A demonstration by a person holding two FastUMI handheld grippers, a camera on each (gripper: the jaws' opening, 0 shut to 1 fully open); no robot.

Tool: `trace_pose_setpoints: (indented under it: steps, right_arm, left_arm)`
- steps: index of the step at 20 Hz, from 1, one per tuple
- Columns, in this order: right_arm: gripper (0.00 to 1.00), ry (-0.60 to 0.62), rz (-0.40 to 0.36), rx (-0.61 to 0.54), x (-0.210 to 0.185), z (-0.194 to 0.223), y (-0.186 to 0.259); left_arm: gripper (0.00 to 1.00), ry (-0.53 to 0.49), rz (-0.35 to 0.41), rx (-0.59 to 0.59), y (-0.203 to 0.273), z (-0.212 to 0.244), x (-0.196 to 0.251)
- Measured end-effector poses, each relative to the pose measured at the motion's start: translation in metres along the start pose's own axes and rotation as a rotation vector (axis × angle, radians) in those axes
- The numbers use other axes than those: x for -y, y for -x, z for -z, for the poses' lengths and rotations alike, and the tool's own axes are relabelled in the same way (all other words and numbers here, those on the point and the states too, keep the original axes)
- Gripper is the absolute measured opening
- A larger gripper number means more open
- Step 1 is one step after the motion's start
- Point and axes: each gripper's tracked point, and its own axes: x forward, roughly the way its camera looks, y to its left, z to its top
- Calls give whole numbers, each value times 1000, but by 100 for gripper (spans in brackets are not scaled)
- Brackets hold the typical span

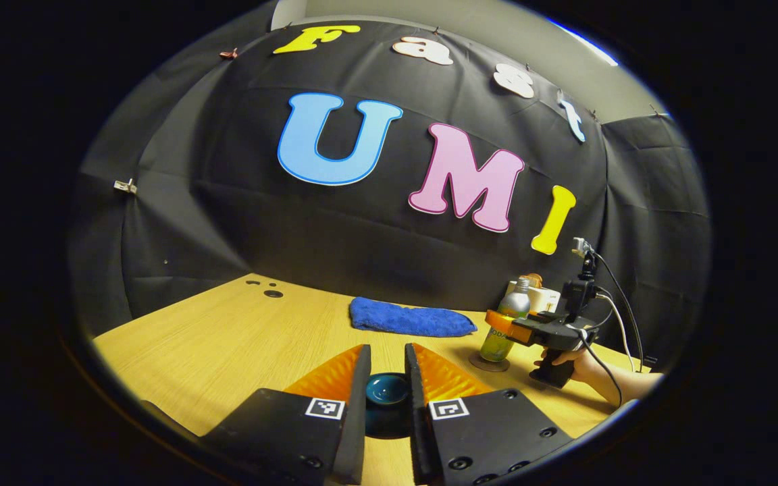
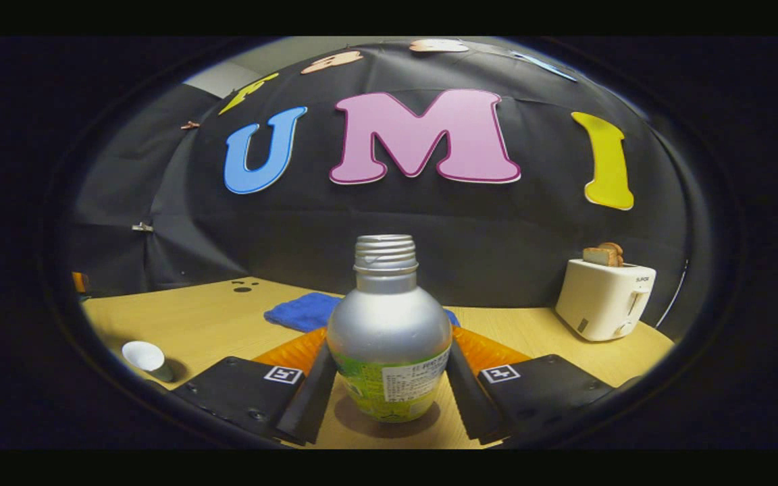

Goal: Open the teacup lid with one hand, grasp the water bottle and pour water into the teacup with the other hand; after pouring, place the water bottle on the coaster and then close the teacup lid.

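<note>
In the left gripper view a dark blue teacup lid (image 1: 387,391) sits between my left gripper's (image 1: 387,352) fingers, which are shut on it above the table. The open teacup (image 2: 146,358), white inside, stands at the far left of the right gripper view. A silver water bottle (image 2: 389,337) with a green label and no cap stands upright on a round brown coaster (image 2: 429,417). My right gripper (image 2: 389,341) is shut on the bottle's sides. From the left gripper view, the right gripper (image 1: 512,325) and bottle (image 1: 509,317) stand on the coaster (image 1: 489,365), with a hand (image 1: 581,368) holding the gripper's handle.
A folded blue cloth (image 1: 409,317) lies at the back of the wooden table (image 1: 227,337). A white toaster (image 2: 605,300) with bread in it stands at the back right. Small dark holes (image 1: 272,293) mark the table's far left.
</note>
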Motion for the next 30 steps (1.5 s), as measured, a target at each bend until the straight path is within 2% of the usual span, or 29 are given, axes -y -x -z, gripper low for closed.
trace_pose_setpoints:
  steps: [1, 2, 4, 5, 8, 9, 10, 16, 17, 19, 20, 24, 26, 27, 30]
  right_arm:
    - [80, 2, -1, -9, -1, 3, 0]
    - [81, 5, 3, -18, 0, 7, -1]
    - [82, -19, 4, -21, 1, 5, -2]
    - [82, -24, 8, -25, 3, 7, -1]
    - [86, 11, 37, -30, 11, 8, 2]
    - [97, 12, 38, -29, 10, 8, 2]
    - [100, 11, 35, -27, 9, 5, 5]
    - [98, -22, 71, -26, 13, -3, 31]
    - [98, -33, 73, -18, 13, -6, 37]
    - [98, -44, 78, -12, 11, -9, 50]
    - [98, -41, 76, -12, 9, -10, 58]
    - [98, 35, 75, 21, 5, -19, 96]
    - [98, 77, 81, 42, 4, -25, 118]
    - [98, 83, 82, 48, 3, -27, 127]
    - [98, 50, 70, 54, -1, -31, 149]
  left_arm:
    - [34, 5, 2, -5, -1, 2, 0]
    - [31, 8, 3, -7, -1, 3, 1]
    - [34, 6, 2, -11, -1, 4, 0]
    - [31, 3, 0, -11, -1, 4, -1]
    - [31, -2, -1, -11, -1, 4, 0]
    - [31, -3, 1, -12, -2, 4, 0]
    - [31, -2, 2, -13, -2, 5, 1]
    - [31, -9, 15, -24, -2, 8, 14]
    - [34, -11, 20, -21, -2, 7, 17]
    - [31, -19, 25, -15, -5, 6, 21]
    - [34, -26, 29, -12, -9, 5, 24]
    - [31, -123, 34, -34, -35, 16, 32]
    - [34, -144, 46, -57, -52, 30, 41]
    - [31, -145, 54, -73, -59, 39, 45]
    - [31, -174, 63, -122, -82, 63, 52]
